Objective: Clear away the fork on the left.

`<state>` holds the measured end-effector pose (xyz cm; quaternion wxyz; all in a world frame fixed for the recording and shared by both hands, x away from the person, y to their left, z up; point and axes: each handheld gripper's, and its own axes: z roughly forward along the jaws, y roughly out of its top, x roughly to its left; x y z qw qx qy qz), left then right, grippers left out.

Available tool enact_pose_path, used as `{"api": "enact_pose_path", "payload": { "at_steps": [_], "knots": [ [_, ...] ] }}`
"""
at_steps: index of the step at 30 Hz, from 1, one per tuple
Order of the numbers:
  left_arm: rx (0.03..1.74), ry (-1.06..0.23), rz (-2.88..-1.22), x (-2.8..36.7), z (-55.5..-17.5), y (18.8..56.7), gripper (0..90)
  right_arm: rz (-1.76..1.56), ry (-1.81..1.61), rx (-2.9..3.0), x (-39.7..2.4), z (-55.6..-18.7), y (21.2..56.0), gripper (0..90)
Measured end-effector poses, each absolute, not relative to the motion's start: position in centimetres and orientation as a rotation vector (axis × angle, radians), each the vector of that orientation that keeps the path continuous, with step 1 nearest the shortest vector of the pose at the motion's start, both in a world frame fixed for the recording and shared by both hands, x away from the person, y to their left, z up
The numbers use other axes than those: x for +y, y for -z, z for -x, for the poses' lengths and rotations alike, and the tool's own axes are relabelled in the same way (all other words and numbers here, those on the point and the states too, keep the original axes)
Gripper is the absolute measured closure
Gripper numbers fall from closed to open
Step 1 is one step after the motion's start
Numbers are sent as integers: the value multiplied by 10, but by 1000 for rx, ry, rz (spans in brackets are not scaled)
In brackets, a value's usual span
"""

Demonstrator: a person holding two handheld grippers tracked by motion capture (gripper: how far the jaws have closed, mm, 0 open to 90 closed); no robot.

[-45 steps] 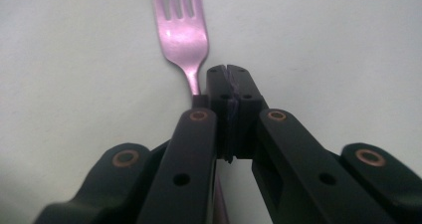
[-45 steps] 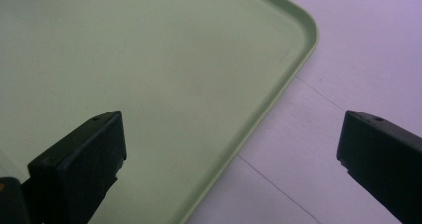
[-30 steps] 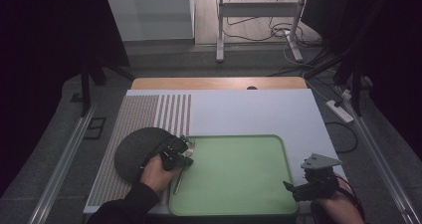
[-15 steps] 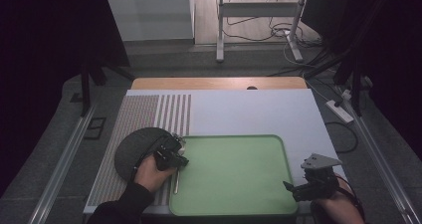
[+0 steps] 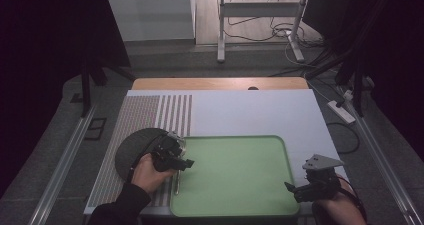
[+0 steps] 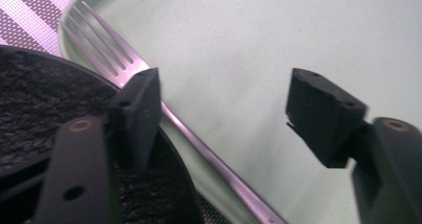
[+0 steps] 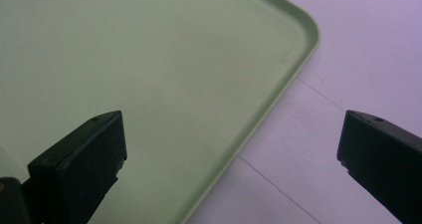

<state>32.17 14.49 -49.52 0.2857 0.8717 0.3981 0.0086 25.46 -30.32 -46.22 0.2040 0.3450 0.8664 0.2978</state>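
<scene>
A metal fork [image 6: 199, 144] lies along the left rim of a light green tray [image 6: 278, 35], tines pointing away; in the high view the fork [image 5: 176, 183] rests at the tray's [image 5: 235, 177] left edge. A dark round plate [image 5: 135, 147] sits just left of the tray. My left gripper [image 5: 186, 162] hovers over the plate's edge and the fork. In its own view the left gripper [image 6: 224, 109] is open, with one jaw over the plate [image 6: 35, 99] and the fork's handle between the jaws. My right gripper [image 5: 291, 188] stands open at the tray's near right corner, and the right gripper [image 7: 234, 134] holds nothing.
A striped placemat [image 5: 150, 110] covers the white table's [image 5: 250, 112] left side under the plate. A wooden strip [image 5: 220, 83] runs along the far edge. The right gripper view shows the tray's corner [image 7: 149, 59] and bare table [image 7: 358, 50].
My left gripper has drawn slightly left and nearer, from over the tray toward the plate's edge. The fork and the right gripper have not moved.
</scene>
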Motion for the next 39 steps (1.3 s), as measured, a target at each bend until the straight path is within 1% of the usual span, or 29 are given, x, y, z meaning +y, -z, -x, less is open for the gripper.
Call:
{"api": "enact_pose_path", "payload": {
  "at_steps": [1,2,8,9,14,22,30,39],
  "knots": [
    [1058,-18,-2324,145,-321,495,224,-963,-831,2417,-303,-255,462,0],
    [1055,-16,-2319,146,-321,494,224,-963,-831,2417,-303,-255,462,0],
    [1054,-38,-2295,149,-320,495,105,-963,-834,2417,-303,-255,462,0],
    [1050,-42,-2291,150,-320,495,105,-963,-834,2417,-303,-255,462,0],
    [993,-91,-2257,158,-319,495,10,-966,-839,2416,-303,-255,462,0],
    [981,-97,-2220,165,-316,493,0,-967,-837,2416,-304,-255,462,0],
    [922,-111,-2193,170,-308,487,0,-972,-838,2416,-304,-255,462,0],
    [953,-145,-2175,180,-300,484,0,-975,-838,2413,-304,-255,462,0]
  ]
}}
